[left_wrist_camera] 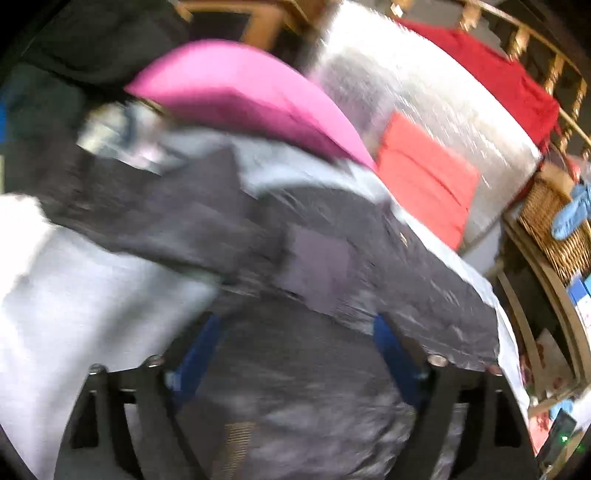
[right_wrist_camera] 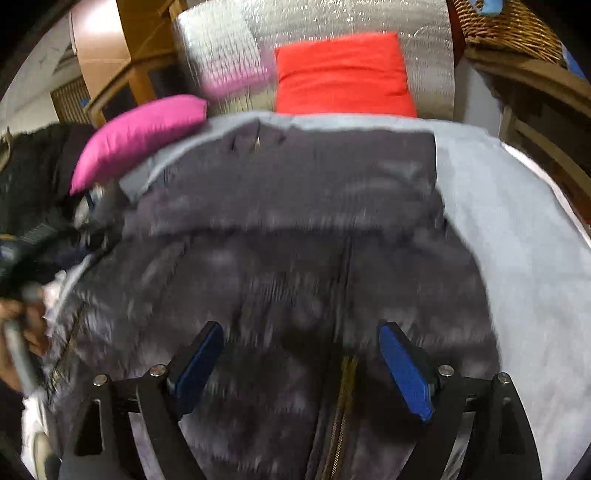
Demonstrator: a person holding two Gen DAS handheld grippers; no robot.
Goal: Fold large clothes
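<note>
Listing contents, both wrist views, motion-blurred:
Garment: dark grey quilted jacket (right_wrist_camera: 295, 229), spread across the middle of each frame on a pale grey sheet (right_wrist_camera: 517, 229); brass-coloured zipper (right_wrist_camera: 345, 398) runs down lower centre of the right wrist view; upper part folded over in a band across the middle.
Left gripper (left_wrist_camera: 295, 354): fingers spread wide, blue pads at lower left and lower right of its frame, nothing pinched; jacket (left_wrist_camera: 314, 369) lies beneath the gap.
Right gripper (right_wrist_camera: 301, 363): fingers spread wide, blue pads (right_wrist_camera: 404, 373) apart at lower centre, nothing clamped; zipper seen between them.
Magenta cushion (right_wrist_camera: 140, 136): upper left, at the jacket's far edge; in the left wrist view (left_wrist_camera: 243, 96) upper centre.
Red cushion (right_wrist_camera: 343, 74): top centre, leaning on silver foil-like padding (right_wrist_camera: 424, 26).
Wicker basket (right_wrist_camera: 509, 26): upper right corner.
Person's hand (right_wrist_camera: 22, 332): left edge, around a grey handle.
Black fabric (right_wrist_camera: 33, 170): left, beside the magenta cushion; type cannot be told.
</note>
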